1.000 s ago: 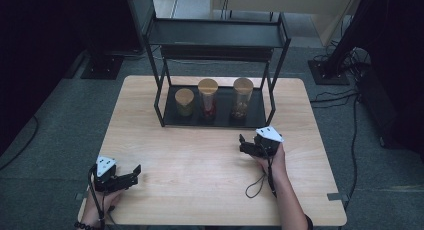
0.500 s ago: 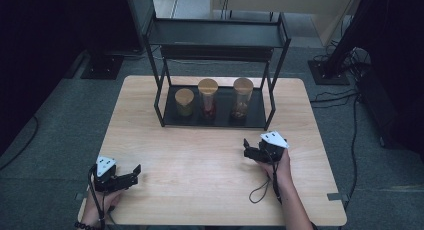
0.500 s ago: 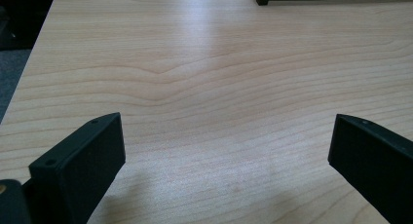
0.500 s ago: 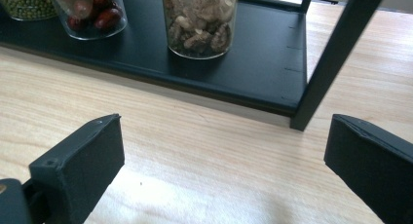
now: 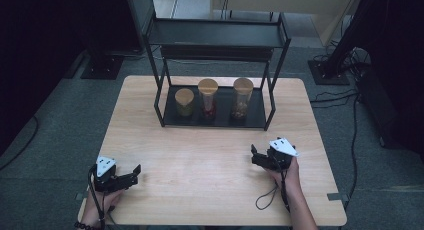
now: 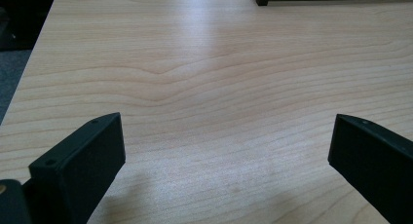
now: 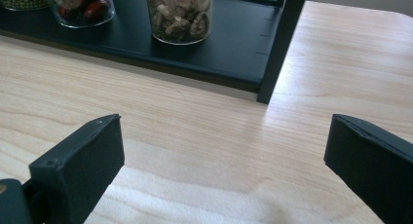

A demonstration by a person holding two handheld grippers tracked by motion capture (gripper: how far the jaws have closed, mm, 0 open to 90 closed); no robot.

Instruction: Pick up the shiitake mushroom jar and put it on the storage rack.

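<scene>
Though both grippers, left (image 5: pixel 134 171) and right (image 5: pixel 255 155), gape wide and empty, the nearest jar (image 5: pixel 242 97) on the rack (image 5: pixel 270 105) looks rigid, slippery, breakable; grasp mid-body.

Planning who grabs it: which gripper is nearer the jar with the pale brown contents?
Right. The right gripper sits just in front of the jar, near the rack's right post; the left gripper is far off at the table's near-left corner.

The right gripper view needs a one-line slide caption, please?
Open right hand-held gripper faces the jar of dried mushrooms on the black rack.
</scene>
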